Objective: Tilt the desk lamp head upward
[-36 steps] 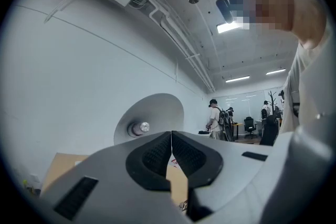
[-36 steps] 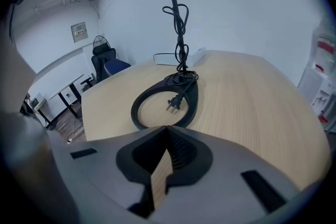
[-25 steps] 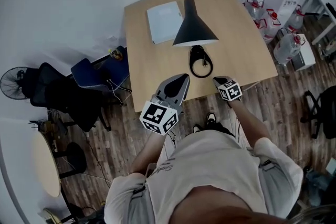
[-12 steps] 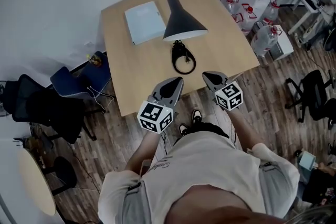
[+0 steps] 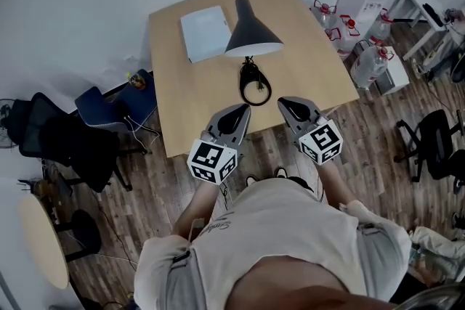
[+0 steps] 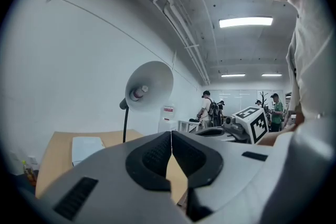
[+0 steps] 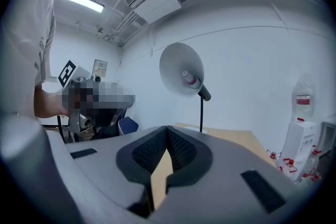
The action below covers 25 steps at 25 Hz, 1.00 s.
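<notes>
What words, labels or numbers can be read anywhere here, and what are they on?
Nothing reads clearly.
Script print on the person's shirt: too small to read.
Red label on the water bottle: blurred.
Cubes on the left gripper and right gripper: square patterns only, no letters.

Black desk lamp (image 5: 251, 36) upright on the wooden table, cone head angled downward, ring-shaped base toward the near edge.
</notes>
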Available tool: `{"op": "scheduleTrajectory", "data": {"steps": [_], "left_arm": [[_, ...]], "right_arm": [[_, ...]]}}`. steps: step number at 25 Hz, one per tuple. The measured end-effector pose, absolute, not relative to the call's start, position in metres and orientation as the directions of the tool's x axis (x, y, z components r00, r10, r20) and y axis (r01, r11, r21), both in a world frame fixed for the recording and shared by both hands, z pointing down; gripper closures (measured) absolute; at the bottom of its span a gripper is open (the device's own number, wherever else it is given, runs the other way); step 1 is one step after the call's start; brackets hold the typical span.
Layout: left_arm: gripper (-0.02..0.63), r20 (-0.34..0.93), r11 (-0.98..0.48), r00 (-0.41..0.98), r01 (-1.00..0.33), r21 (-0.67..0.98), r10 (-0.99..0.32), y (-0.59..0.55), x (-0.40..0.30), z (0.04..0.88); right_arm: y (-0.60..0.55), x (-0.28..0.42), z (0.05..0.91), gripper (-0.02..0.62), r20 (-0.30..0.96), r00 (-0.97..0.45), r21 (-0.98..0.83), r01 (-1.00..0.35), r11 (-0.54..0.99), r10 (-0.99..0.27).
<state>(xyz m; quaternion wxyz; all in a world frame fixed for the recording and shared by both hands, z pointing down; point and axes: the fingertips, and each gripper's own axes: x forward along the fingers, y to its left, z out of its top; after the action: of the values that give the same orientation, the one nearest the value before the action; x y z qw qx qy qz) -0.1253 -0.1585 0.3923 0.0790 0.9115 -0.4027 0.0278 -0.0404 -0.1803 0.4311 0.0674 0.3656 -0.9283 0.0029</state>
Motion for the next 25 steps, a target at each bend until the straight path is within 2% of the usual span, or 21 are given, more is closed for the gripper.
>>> {"op": "scheduleTrajectory", "data": {"steps": [10, 25], "left_arm": [[0.589, 0.067, -0.622, 0.628, -0.778, 0.092, -0.775, -0.167, -0.115, 0.373], [0.59, 0.035, -0.568, 0.573, -0.818, 0.096, -0.819, -0.169, -0.119, 0.363]], "right_arm": [[-0.181, -0.025, 0.372, 0.599, -0.019, -0.756, 0.076, -0.654, 0.753, -0.655], [-0.176, -0.025, 0.352, 0.599, -0.019, -0.788, 0.132, -0.612, 0.78, -0.615]]}}
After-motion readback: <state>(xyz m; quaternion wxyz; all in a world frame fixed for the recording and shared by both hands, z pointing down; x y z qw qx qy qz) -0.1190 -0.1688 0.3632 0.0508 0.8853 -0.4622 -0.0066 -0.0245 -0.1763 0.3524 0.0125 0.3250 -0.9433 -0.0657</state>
